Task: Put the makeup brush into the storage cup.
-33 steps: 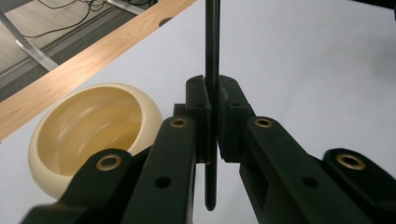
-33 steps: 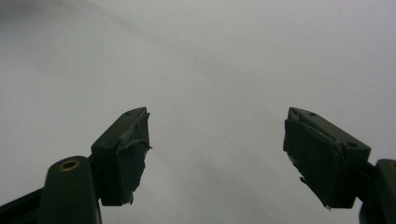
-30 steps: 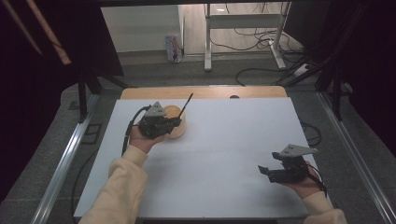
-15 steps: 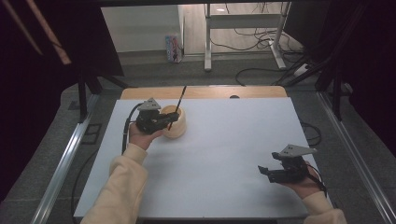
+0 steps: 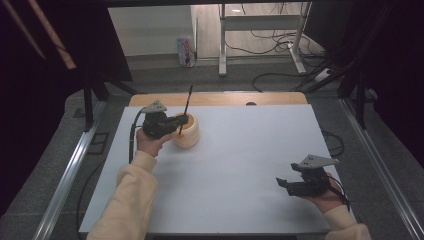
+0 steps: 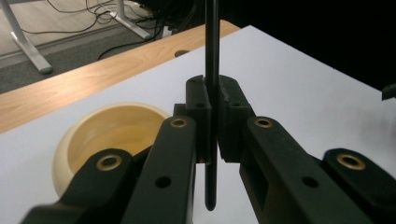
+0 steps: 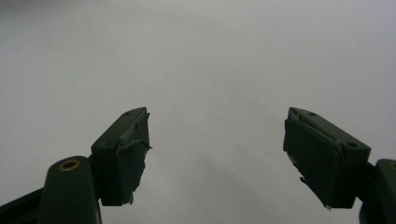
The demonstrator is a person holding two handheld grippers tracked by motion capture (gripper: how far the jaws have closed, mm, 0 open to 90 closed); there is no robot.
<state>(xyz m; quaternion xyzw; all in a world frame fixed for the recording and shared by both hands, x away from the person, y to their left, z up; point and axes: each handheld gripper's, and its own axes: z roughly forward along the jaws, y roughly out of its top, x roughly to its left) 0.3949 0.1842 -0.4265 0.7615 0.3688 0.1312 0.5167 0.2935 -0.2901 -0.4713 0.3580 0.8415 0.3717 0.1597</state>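
Stick [image 5: 187, 106] above bowl [image 5: 189, 134], table's [image 5: 240, 165] far-left.

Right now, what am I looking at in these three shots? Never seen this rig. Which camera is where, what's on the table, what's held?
No robot arm: a person holds a two-jaw tool in each hand at a white table.

The high view looks down from above the person's side. The other two cameras ride on the tools and look along their black jaws.

The left tool is shut on a thin black stick, probably a pen or brush. It stands nearly upright, and in the high view its lower end reaches the mouth of a cream bowl at the table's far left.

The right tool is open with nothing between its jaws, near the table's front right, over bare white surface.
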